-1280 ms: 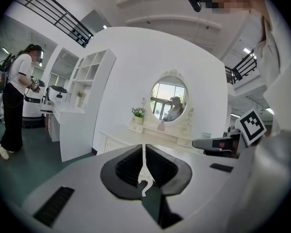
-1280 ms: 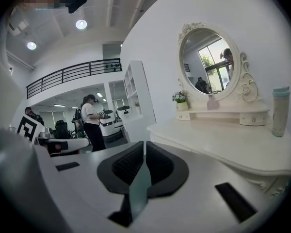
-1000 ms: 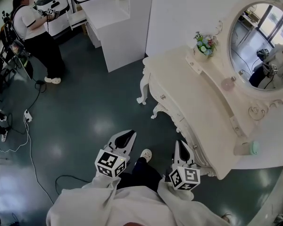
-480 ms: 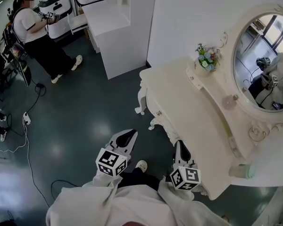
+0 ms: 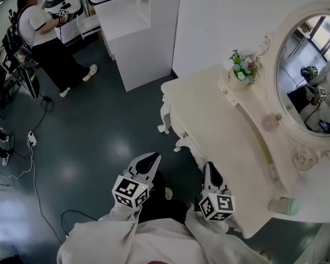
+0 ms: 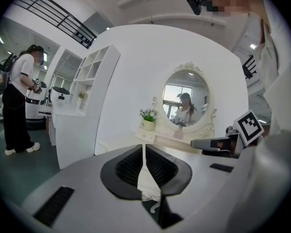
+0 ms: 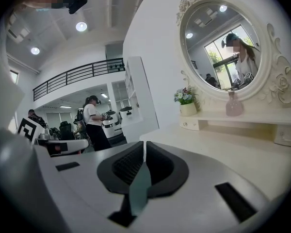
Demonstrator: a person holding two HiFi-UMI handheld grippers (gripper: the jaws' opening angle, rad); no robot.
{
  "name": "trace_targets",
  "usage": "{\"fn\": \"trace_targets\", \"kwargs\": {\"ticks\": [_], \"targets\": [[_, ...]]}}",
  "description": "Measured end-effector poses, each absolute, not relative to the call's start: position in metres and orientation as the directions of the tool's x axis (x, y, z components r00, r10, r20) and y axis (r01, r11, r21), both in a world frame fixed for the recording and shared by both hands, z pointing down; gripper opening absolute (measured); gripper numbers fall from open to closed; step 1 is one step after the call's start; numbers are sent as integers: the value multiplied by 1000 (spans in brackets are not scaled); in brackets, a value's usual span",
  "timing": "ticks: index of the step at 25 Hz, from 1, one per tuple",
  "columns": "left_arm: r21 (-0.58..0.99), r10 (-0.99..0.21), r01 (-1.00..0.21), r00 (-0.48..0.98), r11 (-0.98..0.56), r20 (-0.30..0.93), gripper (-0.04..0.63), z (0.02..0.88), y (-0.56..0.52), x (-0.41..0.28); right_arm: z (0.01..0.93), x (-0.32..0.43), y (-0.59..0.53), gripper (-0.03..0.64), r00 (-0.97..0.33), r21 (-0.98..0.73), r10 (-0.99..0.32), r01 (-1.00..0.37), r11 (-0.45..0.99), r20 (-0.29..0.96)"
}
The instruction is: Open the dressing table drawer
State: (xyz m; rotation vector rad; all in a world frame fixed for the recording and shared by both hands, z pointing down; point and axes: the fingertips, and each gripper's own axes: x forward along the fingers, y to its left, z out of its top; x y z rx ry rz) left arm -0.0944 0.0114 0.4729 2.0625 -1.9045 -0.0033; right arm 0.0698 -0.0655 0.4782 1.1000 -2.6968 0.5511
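Observation:
The cream dressing table [image 5: 220,120] stands at the right of the head view, with a carved drawer front and its small knob [image 5: 184,135] on the near side. My left gripper [image 5: 148,159] hangs over the dark floor, left of the table and apart from it, shut and empty. My right gripper [image 5: 210,169] is shut too, with nothing in it, its tip beside the table's front edge below the knob. In the left gripper view the shut gripper [image 6: 144,147] points at the table and mirror [image 6: 186,101]. In the right gripper view the shut gripper [image 7: 144,144] points along the tabletop [image 7: 223,149].
An oval mirror [image 5: 313,87], a flower pot [image 5: 243,67], a pink bottle [image 5: 272,122] and a green-capped jar [image 5: 283,206] stand on the table. A white cabinet [image 5: 135,37] stands behind. A person [image 5: 41,32] stands at the far left; cables [image 5: 36,175] lie on the floor.
Both grippers have moved together along the table's front toward its far-left end, still shut. The person at the back has stepped to a wider stance.

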Motion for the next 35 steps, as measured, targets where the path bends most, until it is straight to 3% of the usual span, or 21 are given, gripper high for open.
{"fn": "trace_targets", "kwargs": {"ticks": [14,35], "targets": [[250,-945,-956,218,-156,243,34,482,-66,-88,493,92,-113,41,-621,-301,-713,-783,544,326],[267,-898,-911,376,-314,227,34,470,-248,-128,474,54,-264,41,-508,-303,-801,-855,422,317]]}}
